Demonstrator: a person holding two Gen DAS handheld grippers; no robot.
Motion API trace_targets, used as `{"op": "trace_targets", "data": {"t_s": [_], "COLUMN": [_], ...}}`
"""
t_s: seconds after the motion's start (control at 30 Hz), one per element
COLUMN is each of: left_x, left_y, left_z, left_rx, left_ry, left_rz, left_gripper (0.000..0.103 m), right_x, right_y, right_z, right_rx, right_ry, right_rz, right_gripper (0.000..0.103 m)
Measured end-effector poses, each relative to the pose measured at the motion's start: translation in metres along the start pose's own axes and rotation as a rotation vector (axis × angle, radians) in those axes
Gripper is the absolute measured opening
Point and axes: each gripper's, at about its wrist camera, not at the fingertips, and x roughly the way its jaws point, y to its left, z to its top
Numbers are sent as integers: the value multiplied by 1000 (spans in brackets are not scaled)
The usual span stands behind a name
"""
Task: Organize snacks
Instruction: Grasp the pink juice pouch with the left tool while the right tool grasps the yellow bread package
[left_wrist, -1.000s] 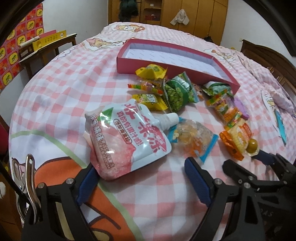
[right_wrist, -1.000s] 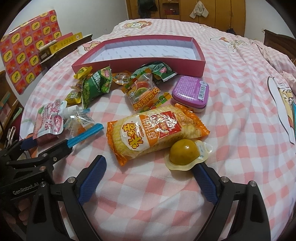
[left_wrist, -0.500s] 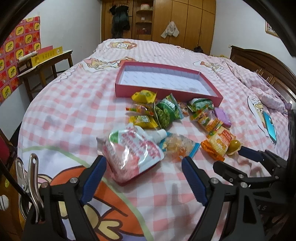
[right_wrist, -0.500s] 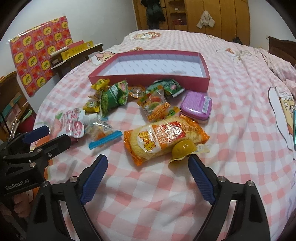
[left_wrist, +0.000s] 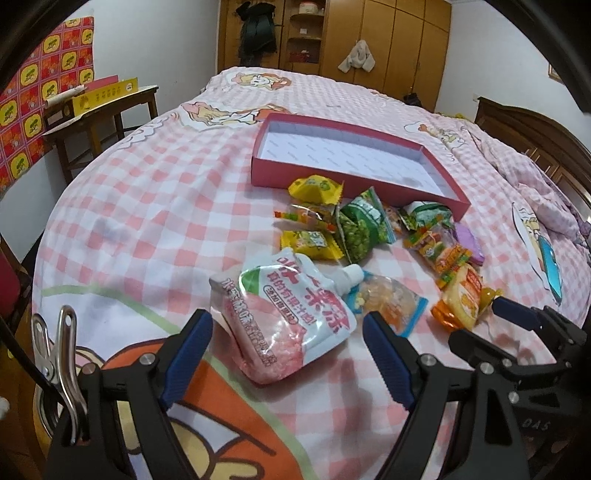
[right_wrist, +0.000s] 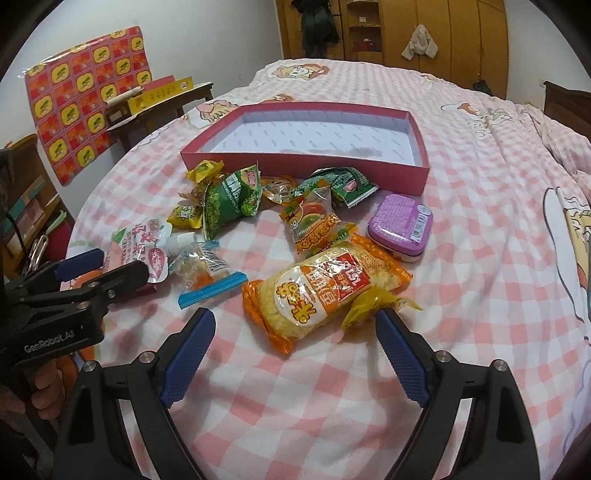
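Observation:
Several snacks lie on the pink checked bedspread in front of an empty red box (left_wrist: 354, 158) (right_wrist: 310, 136). My left gripper (left_wrist: 288, 332) is open, its jaws either side of a white and pink jelly pouch (left_wrist: 284, 314) (right_wrist: 142, 251). My right gripper (right_wrist: 295, 332) is open just behind an orange corn snack bag (right_wrist: 325, 291) (left_wrist: 461, 299) and a yellow jelly cup (right_wrist: 369, 306). Also there are a clear candy bag with a blue strip (left_wrist: 388, 301) (right_wrist: 203, 273), a green pea bag (left_wrist: 360, 225) (right_wrist: 231, 203) and a purple tin (right_wrist: 400, 225).
A wooden side table (left_wrist: 99, 118) with yellow boxes stands left of the bed. A wooden headboard (left_wrist: 535, 136) is on the right and wardrobes (left_wrist: 369, 40) at the back. A metal clip (left_wrist: 55, 354) hangs by my left gripper. Bare bedspread (right_wrist: 498, 258) lies right of the snacks.
Both grippers have pulled back and risen, so the snacks look smaller and farther away. The yellow jelly cup has tipped onto its side by the corn bag.

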Motion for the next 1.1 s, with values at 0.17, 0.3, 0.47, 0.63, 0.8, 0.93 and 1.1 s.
{"op": "trace_targets", "data": {"t_s": [0.17, 0.3, 0.47, 0.63, 0.8, 0.93, 1.1], "left_x": [10, 17, 23, 22, 22, 20, 15], "left_y": [0, 3, 2, 1, 0, -1, -2], "left_z": [1, 2, 0, -2, -2, -3, -3], "left_rx": [1, -28, -34, -34, -29, -29, -25], "left_ry": [19, 38, 54, 48, 43, 39, 31], "left_rz": [19, 8, 1, -1, 1, 0, -1], "left_gripper": [87, 87, 84, 83, 83, 82, 82], "right_x": [11, 16, 22, 32, 33, 32, 30], "right_y": [-2, -2, -1, 4, 5, 5, 1], "right_z": [2, 6, 9, 9, 9, 8, 8], "right_rx": [4, 5, 8, -9, -12, -9, 8], "right_ry": [45, 63, 74, 101, 100, 94, 85], "right_rz": [26, 17, 20, 7, 1, -11, -16], "right_gripper": [91, 91, 88, 84, 83, 79, 69]}}
